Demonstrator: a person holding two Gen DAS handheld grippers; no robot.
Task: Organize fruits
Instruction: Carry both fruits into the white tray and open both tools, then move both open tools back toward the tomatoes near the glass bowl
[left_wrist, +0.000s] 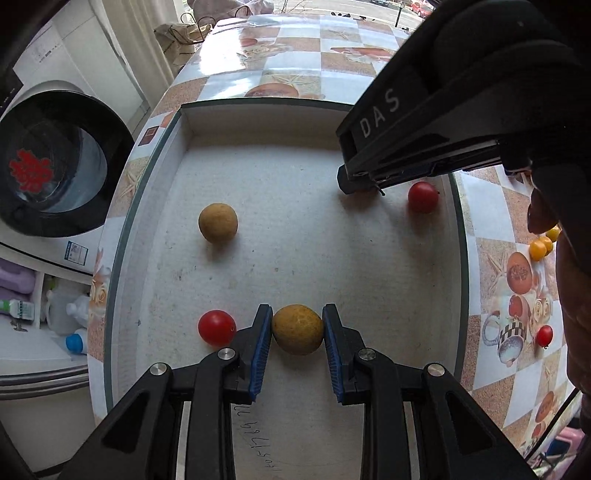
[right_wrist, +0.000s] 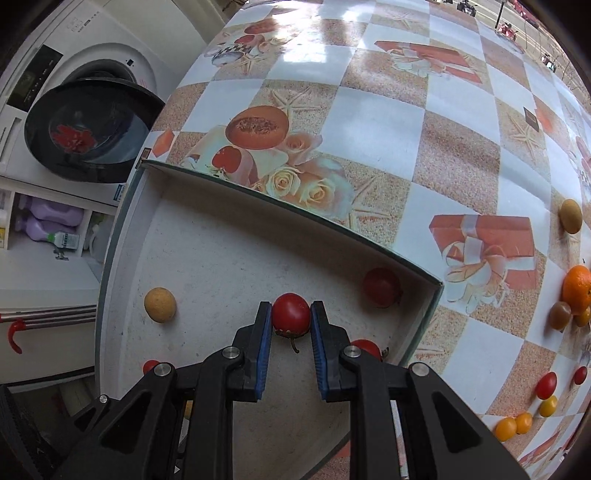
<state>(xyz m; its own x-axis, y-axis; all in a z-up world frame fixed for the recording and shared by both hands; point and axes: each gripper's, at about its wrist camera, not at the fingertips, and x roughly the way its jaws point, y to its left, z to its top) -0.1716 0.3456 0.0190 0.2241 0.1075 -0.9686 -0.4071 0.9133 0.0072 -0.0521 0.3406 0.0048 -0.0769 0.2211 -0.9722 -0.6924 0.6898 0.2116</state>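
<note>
Now both grippers sit over the white tray: the left gripper clamps a tan round fruit near the tray's front, the right gripper pinches a red tomato. Placing seems underway; next, probably, lower each, release, then fetch the loose fruits on the tablecloth.

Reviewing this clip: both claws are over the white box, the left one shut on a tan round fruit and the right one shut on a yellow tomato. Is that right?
One detail is wrong. The right claw is shut on a red tomato, not a yellow one, as the right wrist view shows. The rest stands: the left claw is shut on the tan round fruit, and both are over the white box.
</note>
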